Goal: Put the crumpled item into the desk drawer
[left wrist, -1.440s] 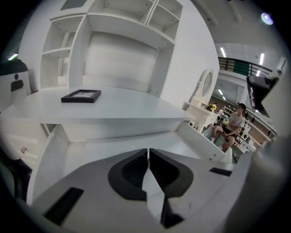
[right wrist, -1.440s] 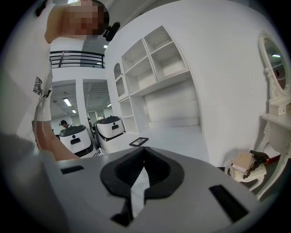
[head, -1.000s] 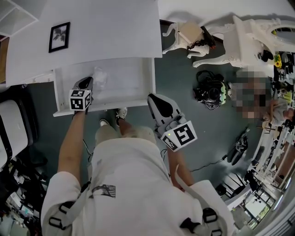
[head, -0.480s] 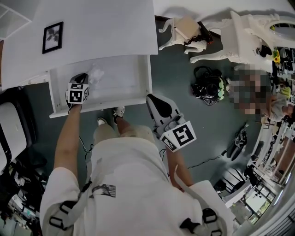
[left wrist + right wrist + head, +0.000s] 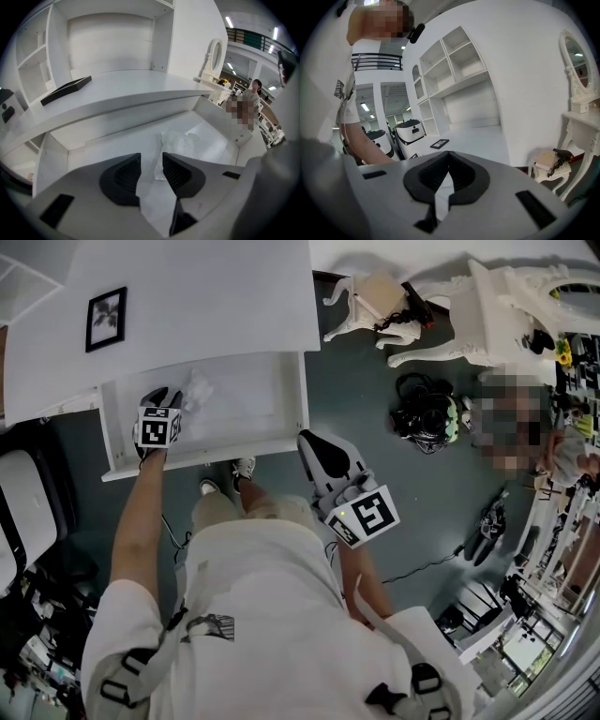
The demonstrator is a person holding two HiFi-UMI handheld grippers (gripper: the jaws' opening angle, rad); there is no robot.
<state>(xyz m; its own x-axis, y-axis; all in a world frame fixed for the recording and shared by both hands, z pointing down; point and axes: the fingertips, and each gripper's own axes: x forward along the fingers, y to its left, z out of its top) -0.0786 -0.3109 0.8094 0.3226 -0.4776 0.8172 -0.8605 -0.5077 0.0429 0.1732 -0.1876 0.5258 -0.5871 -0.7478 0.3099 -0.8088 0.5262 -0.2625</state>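
Note:
The white desk drawer is pulled out below the desk top. A crumpled pale, see-through item lies on the drawer floor near its left end. My left gripper points steeply down into the drawer right beside it. In the left gripper view the crumpled item lies just past the left gripper, and one edge reaches between the tips. The jaws have just been opening, and the pads stand apart from the item. My right gripper hovers off the drawer's right front corner, shut and empty.
A black picture frame lies on the desk top, also visible as a picture frame in the left gripper view. A white stool and a dark bag stand on the floor to the right. The person's feet are below the drawer front.
The left gripper has sunk a little into the drawer at its left end. The crumpled item now rests on the drawer floor. The right gripper has stayed where it was.

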